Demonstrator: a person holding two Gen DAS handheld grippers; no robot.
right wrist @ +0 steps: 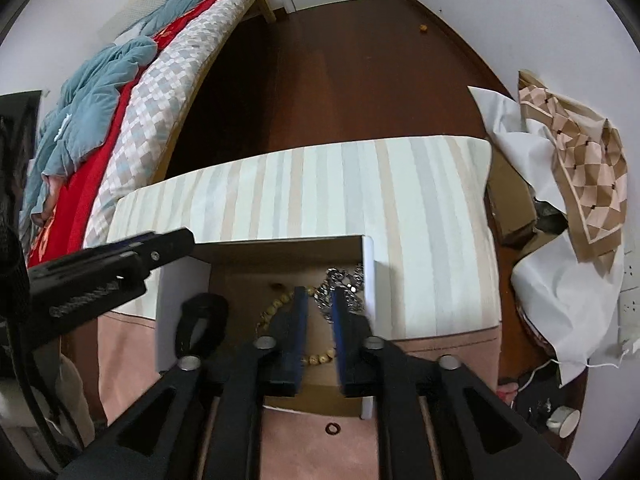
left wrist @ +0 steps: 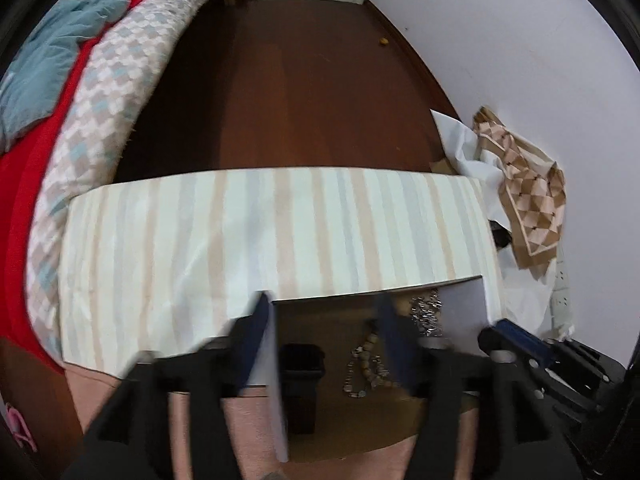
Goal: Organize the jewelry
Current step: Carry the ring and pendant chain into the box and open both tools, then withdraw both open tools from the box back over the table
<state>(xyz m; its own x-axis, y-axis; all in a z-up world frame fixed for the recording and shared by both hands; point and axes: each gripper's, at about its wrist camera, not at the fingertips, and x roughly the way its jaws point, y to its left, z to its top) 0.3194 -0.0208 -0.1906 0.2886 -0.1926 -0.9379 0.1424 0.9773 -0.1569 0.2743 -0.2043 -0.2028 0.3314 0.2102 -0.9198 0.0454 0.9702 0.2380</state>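
Observation:
An open white cardboard box (right wrist: 369, 264) sits on a striped cloth; it also shows in the left wrist view (left wrist: 464, 300). Inside lie a wooden bead string (right wrist: 276, 308), a silver chain (right wrist: 340, 280) and a black pouch (right wrist: 202, 320). In the left wrist view the beads (left wrist: 366, 364), chain (left wrist: 426, 312) and a black item (left wrist: 302, 360) show. My left gripper (left wrist: 320, 340) is open, straddling the box's left wall. My right gripper (right wrist: 319, 304) hovers over the box, jaws a narrow gap apart, nothing between them. A small dark ring (right wrist: 332, 428) lies on the pink cloth in front.
A bed with checked quilt (right wrist: 168, 96) runs along the left. Brown wood floor (right wrist: 360, 80) lies beyond the striped cloth (right wrist: 320, 184). White paper and a patterned bag (right wrist: 576, 160) are piled on the right by the wall. A white cup (right wrist: 566, 420) sits at lower right.

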